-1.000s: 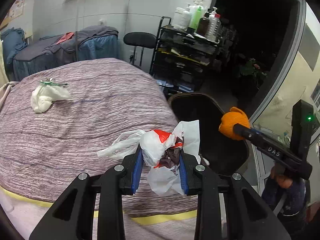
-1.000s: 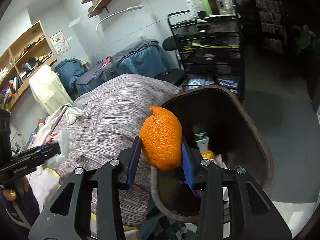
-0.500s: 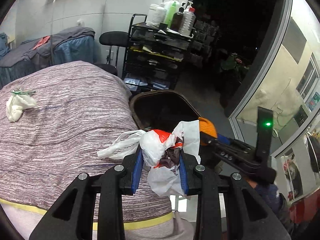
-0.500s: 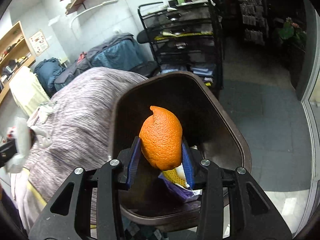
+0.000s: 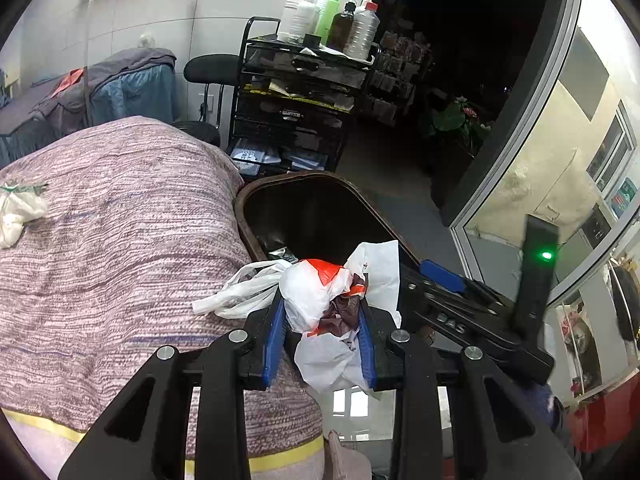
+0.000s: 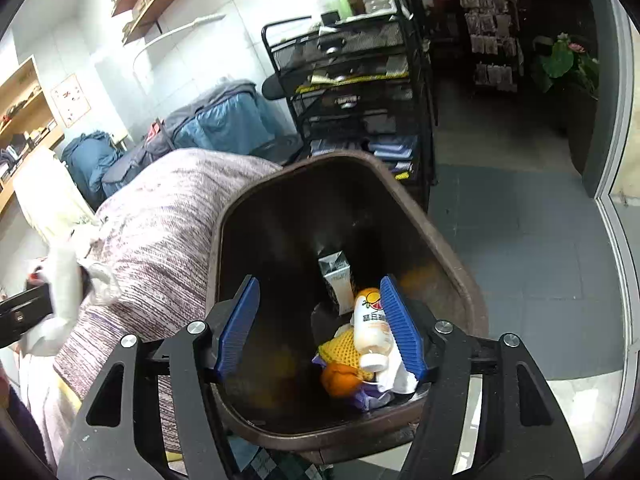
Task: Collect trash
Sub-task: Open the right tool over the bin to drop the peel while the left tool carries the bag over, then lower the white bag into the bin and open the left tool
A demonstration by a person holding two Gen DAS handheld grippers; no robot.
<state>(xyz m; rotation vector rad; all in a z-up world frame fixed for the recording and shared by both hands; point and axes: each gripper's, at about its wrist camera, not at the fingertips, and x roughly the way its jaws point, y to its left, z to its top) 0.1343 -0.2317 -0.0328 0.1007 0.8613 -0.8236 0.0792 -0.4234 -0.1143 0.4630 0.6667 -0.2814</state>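
**Bag gripped at the bin's edge, right fingers opening over the bin**

From the left wrist we see little of the bin (image 5: pixel 320 216): the bag (image 5: pixel 332 312) and the left gripper (image 5: pixel 322 334) cover its near half, so its contents are hidden there apart from a dark scrap at the bottom. The right gripper (image 5: pixel 460 304) comes in from the right, its tips lost behind the bag. What the dark crumpled stuff inside the bag is, we cannot make out. The left fingers (image 5: pixel 274 336) are closed partway, pressing the white-and-red bag from both sides; its handles trail left over the bed (image 5: pixel 120 260).

From the right wrist the bin (image 6: pixel 448 256) is open to us. The right gripper (image 6: pixel 320 328) is opening, its blue fingers (image 6: pixel 238 328) wide apart with nothing between them. Down in the bin lie an orange peel (image 6: pixel 340 380), a bottle (image 6: pixel 374 328), a yellow net (image 6: pixel 340 348), a small carton (image 6: pixel 338 280) and some white and purple scraps. The bin's near rim is cut off by the gripper's body. The bag (image 6: pixel 64 292) shows blurred at the far left edge, over the bed (image 6: pixel 168 232).

The bin stands tight against the bed's right side. Its left half is bare inside. Right of it lies open floor (image 6: pixel 520 272); beyond it stands a cart (image 6: pixel 360 92) near the far rim.

A white wad (image 5: pixel 18 216) lies on the bed's far left, cut by the frame.
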